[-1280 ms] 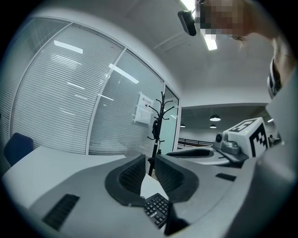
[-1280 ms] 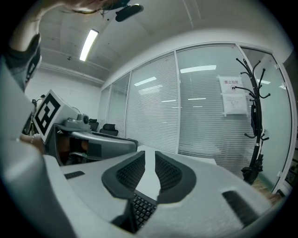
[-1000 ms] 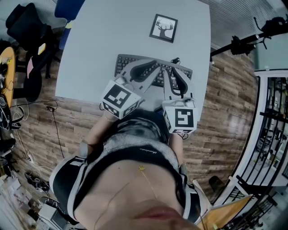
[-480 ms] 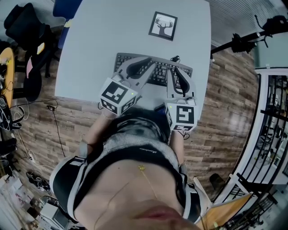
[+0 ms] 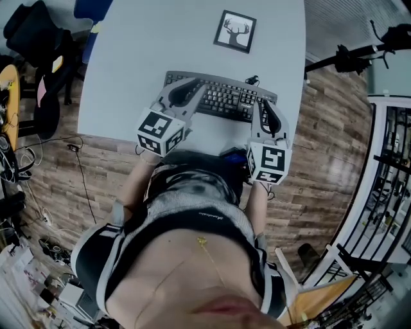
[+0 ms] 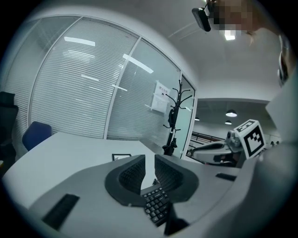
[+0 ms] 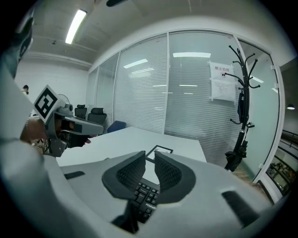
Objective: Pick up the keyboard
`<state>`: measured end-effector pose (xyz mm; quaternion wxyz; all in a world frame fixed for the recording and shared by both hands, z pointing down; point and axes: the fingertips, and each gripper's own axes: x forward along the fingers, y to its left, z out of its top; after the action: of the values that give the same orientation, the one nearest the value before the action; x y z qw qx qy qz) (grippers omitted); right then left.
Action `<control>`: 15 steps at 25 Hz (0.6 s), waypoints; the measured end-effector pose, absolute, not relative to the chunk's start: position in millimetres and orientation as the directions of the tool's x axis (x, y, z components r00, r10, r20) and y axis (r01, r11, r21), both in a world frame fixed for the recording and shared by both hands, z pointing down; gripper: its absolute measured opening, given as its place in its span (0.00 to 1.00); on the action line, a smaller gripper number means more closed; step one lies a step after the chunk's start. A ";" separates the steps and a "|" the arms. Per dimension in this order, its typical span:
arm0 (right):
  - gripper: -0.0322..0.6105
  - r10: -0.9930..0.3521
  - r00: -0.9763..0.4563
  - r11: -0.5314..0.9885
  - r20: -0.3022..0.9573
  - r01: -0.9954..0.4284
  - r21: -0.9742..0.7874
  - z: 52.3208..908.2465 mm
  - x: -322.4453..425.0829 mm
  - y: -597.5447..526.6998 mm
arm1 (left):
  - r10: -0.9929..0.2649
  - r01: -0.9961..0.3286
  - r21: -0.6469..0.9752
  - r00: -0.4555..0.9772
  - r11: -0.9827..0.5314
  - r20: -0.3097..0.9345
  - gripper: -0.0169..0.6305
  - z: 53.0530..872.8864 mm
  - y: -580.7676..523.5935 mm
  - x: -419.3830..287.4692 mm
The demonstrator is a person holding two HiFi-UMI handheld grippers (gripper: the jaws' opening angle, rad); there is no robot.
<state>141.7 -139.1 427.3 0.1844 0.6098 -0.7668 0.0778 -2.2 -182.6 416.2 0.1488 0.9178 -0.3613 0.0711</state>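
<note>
A dark keyboard [image 5: 226, 99] lies on the grey table [image 5: 128, 64], near its front edge. My left gripper [image 5: 194, 90] hangs over the keyboard's left end, its jaws a narrow slit apart with nothing between them. My right gripper [image 5: 268, 105] is at the keyboard's right end, also with a narrow empty gap. In the left gripper view the keys [image 6: 156, 207] show just below the left gripper [image 6: 149, 160]. The right gripper view shows the keyboard [image 7: 142, 197] under the right gripper [image 7: 150, 155]. I cannot tell whether either gripper touches the keyboard.
A framed deer picture [image 5: 235, 32] lies on the table behind the keyboard. Black chairs [image 5: 32, 32] and a blue chair [image 5: 96, 9] stand at the left. A black stand [image 5: 359, 54] reaches in from the right. The person's body is close to the table's front edge.
Both grippers have drawn apart from over the keyboard's middle and sunk lower. The left one went to the left end, the right one to the right end.
</note>
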 end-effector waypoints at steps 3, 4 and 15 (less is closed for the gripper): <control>0.15 -0.900 -0.162 0.224 0.406 -0.968 0.110 441.0 156.9 -140.3 | -0.655 -0.714 0.212 0.698 -0.667 0.288 0.09 437.7 -188.7 -14.7; 0.15 -0.897 -0.155 0.218 0.415 -0.970 0.108 445.9 161.4 -140.3 | -0.658 -0.723 0.210 0.688 -0.659 0.306 0.09 444.9 -190.1 -19.0; 0.15 -0.844 -0.113 0.198 0.524 -0.974 0.109 500.8 192.5 -138.8 | -0.658 -0.786 0.198 0.604 -0.586 0.449 0.09 509.0 -197.0 -48.5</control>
<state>192.5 -138.8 500.8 0.2451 0.6192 -0.7342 0.1323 -48.5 -197.0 509.0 0.1917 0.8747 -0.4128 0.1664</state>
